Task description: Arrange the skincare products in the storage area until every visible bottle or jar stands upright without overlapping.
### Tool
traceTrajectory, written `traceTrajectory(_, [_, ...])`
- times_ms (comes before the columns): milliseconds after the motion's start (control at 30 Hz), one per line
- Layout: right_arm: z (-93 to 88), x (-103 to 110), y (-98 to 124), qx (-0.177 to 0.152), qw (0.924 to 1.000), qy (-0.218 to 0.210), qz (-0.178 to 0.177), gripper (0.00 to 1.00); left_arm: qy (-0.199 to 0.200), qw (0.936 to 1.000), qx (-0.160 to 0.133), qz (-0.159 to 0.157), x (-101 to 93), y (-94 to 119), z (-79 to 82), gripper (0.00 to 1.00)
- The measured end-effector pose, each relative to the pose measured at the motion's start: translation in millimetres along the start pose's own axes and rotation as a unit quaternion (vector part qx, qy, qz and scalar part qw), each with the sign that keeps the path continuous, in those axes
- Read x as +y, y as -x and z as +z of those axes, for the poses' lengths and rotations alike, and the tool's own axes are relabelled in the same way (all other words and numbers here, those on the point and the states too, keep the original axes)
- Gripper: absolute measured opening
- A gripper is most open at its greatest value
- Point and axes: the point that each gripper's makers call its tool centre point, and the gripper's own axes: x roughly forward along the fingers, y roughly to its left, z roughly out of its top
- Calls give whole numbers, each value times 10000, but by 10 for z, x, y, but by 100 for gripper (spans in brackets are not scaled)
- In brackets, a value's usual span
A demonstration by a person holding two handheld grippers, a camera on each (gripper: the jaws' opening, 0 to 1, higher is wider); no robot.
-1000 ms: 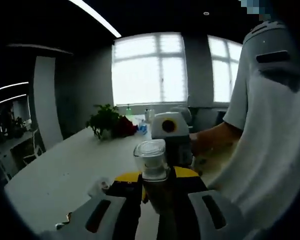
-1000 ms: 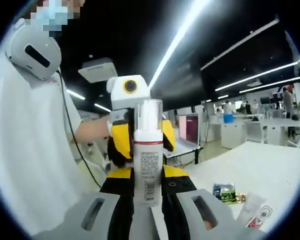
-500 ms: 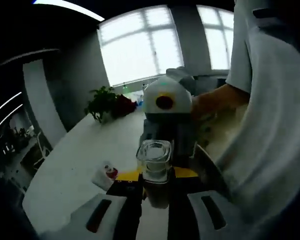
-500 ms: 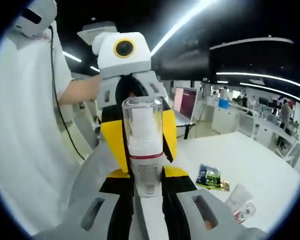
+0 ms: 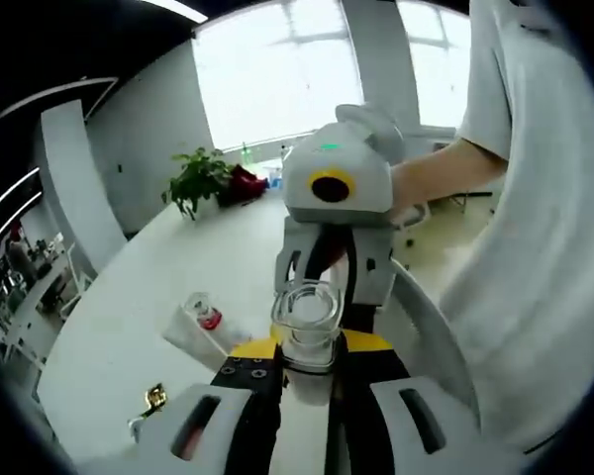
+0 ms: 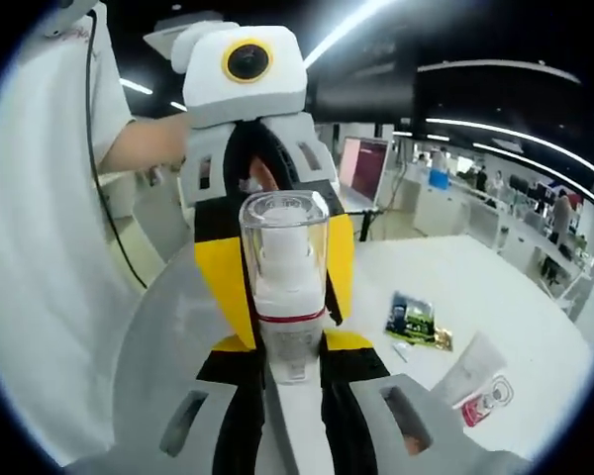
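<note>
While the two grippers face each other above the white table (image 6: 535, 327), one pump bottle (image 6: 285, 297) with a clear cap is caught between both sets of jaws. In the right gripper view, the right gripper (image 6: 289, 361) is clamped on the bottle's lower, labelled body, below its red band, and the left gripper (image 6: 267, 237) reaches in from beyond, its yellow jaws pressed against the clear cap. In the left gripper view, the same bottle (image 5: 307, 332) shows cap-first between the jaws of the left gripper (image 5: 307, 368), with the right gripper (image 5: 335, 252) close behind it. On the table lie a white tube with a red mark (image 6: 475, 381) and a green sachet (image 6: 412, 322); the tube (image 5: 200, 327) also appears beside the left jaws. A potted plant (image 5: 206, 180) stands far off by the window. A person in a white shirt (image 5: 535, 247) holds both tools.
</note>
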Motion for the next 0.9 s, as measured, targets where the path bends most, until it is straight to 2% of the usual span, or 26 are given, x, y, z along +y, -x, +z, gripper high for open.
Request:
traceTrajectory(400, [-297,-79,-122,299,9995,32,-14,20,212,9995,213,-90,108,-199,-290,22])
traceTrajectory(700, [-557,-244,-194,455,9988,-178,-86,20,280,9989,319,-176,267,-429,-504,22])
traceTrajectory(900, [-774,-385,-229,701,9968,-332,-171,21,354,9987,294,-231,362,-596,-617,22])
